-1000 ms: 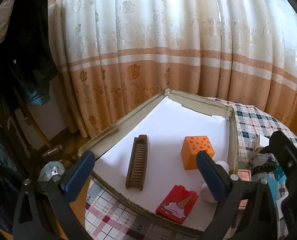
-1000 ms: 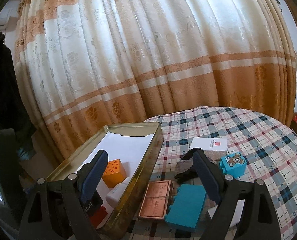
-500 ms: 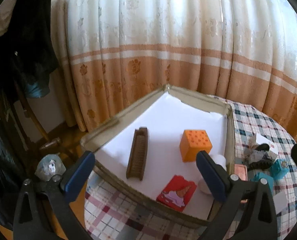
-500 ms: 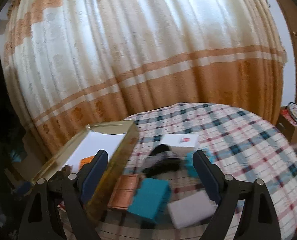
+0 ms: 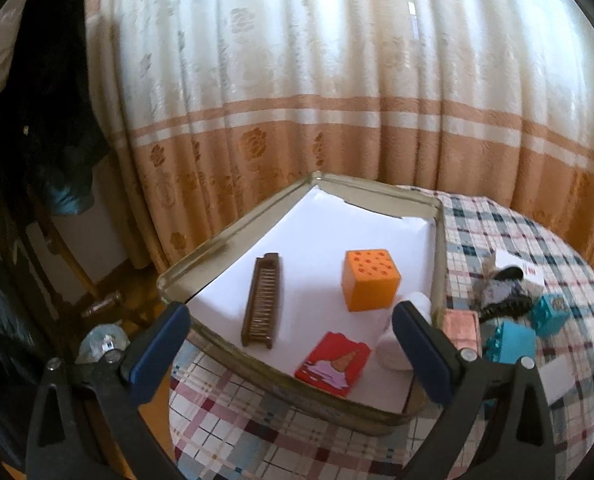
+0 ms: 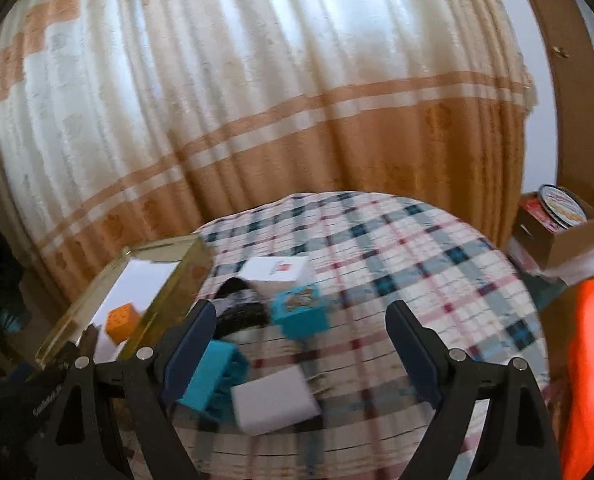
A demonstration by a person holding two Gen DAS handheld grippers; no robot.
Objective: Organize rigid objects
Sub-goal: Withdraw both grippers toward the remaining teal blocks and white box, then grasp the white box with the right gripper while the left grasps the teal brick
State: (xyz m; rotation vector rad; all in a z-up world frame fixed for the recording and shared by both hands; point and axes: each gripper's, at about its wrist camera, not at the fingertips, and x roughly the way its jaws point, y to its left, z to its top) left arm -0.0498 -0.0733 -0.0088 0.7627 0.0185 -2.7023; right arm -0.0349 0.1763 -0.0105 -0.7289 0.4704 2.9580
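A metal tray (image 5: 201, 258) lined with white paper holds a brown comb (image 5: 261, 300), an orange cube (image 5: 369, 280), a red block (image 5: 333, 362) and a white bottle (image 5: 397, 350). My left gripper (image 5: 289, 348) is open and empty above the tray's near edge. On the plaid table (image 6: 437, 264) lie a teal block (image 6: 217, 376), a white charger (image 6: 275, 402), a teal bear cube (image 6: 301, 308), a white box (image 6: 277, 270) and a black item (image 6: 243, 308). My right gripper (image 6: 301, 348) is open and empty above the charger.
A copper plate (image 5: 461, 326) lies beside the tray's right wall. Curtains (image 5: 297, 100) hang behind the table. A cardboard box (image 6: 557, 228) stands off the table at far right. An orange cloth (image 6: 589, 360) is at the right edge. Dark clothing (image 5: 37, 120) hangs at left.
My right gripper has swung right, away from the tray, over the loose objects on the table. My left gripper has drawn back a little from the tray. Both stay open.
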